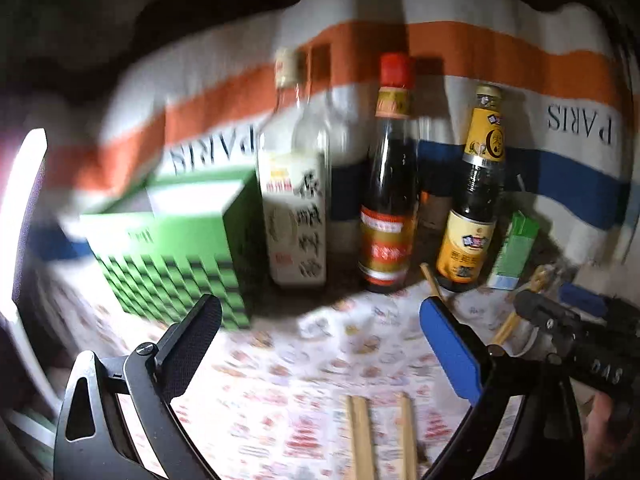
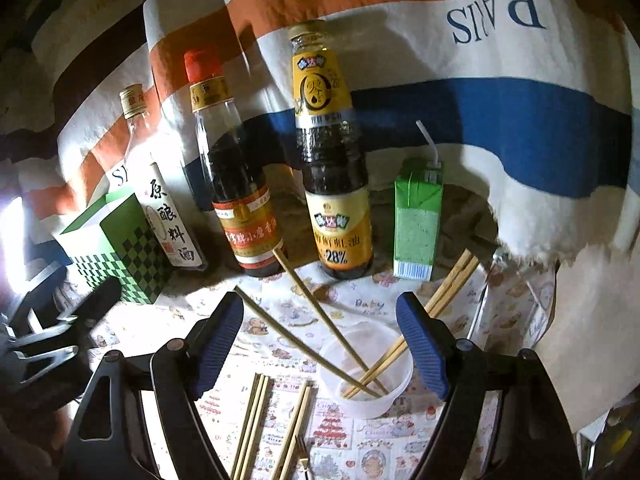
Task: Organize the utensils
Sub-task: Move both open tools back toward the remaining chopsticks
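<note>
In the right wrist view a translucent plastic cup [image 2: 394, 394] stands on the patterned tablecloth and holds several wooden chopsticks [image 2: 320, 312] that lean outward. My right gripper [image 2: 320, 342] is open. The cup sits low between its blue pads, nearer the right one, and neither pad presses on it. More chopsticks [image 2: 256, 420] lie flat on the cloth in front of the cup, beside a small fork tip [image 2: 302, 456]. In the left wrist view my left gripper [image 1: 320, 344] is open and holds nothing, above loose chopsticks [image 1: 360, 440]. The right gripper's body [image 1: 560, 328] shows at that view's right edge.
Along the back stand a green checkered box [image 2: 120, 252], a clear bottle with a white label [image 2: 168, 224], a dark red-capped bottle [image 2: 240, 200], a yellow-labelled sauce bottle [image 2: 332, 184] and a green drink carton [image 2: 416, 220] with a straw. A striped cloth [image 2: 480, 112] hangs behind them.
</note>
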`<move>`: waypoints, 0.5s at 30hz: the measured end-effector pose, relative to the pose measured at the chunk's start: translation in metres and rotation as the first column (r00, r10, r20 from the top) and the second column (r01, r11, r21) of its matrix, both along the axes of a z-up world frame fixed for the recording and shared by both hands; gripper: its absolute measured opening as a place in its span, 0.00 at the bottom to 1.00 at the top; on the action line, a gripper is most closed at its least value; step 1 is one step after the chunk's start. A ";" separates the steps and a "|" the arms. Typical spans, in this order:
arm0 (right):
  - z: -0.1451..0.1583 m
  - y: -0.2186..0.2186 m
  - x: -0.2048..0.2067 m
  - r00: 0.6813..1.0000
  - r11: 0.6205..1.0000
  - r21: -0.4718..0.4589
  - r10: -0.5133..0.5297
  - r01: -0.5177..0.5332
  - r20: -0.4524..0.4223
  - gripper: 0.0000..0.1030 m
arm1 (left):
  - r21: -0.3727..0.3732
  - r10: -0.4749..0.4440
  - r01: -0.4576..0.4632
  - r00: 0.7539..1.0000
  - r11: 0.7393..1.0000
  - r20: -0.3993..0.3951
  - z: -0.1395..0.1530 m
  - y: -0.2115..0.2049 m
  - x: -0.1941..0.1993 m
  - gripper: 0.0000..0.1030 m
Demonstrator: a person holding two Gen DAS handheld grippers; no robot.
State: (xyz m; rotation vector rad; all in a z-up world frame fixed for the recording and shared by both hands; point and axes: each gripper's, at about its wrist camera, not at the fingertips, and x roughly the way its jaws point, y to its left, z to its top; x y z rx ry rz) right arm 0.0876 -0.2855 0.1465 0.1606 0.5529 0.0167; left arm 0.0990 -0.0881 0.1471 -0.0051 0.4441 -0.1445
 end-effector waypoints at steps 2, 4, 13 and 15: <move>-0.004 0.005 -0.006 1.000 1.000 -0.023 0.015 -0.015 0.007 0.78 | -0.015 -0.023 0.023 0.999 1.000 -0.027 -0.008 0.005 -0.001 0.95; -0.011 0.008 -0.011 1.000 0.999 -0.041 0.017 -0.017 0.000 0.78 | -0.008 -0.019 0.019 0.999 1.000 -0.039 -0.015 0.010 -0.007 0.95; -0.083 0.009 -0.027 0.991 0.996 0.048 0.084 -0.080 -0.107 0.83 | -0.105 0.015 -0.016 1.000 0.994 -0.003 -0.064 0.040 -0.035 0.96; -0.099 0.008 -0.022 0.988 0.996 0.042 0.089 -0.084 -0.127 0.83 | -0.124 -0.019 0.010 0.997 0.992 -0.074 -0.087 0.043 -0.023 0.96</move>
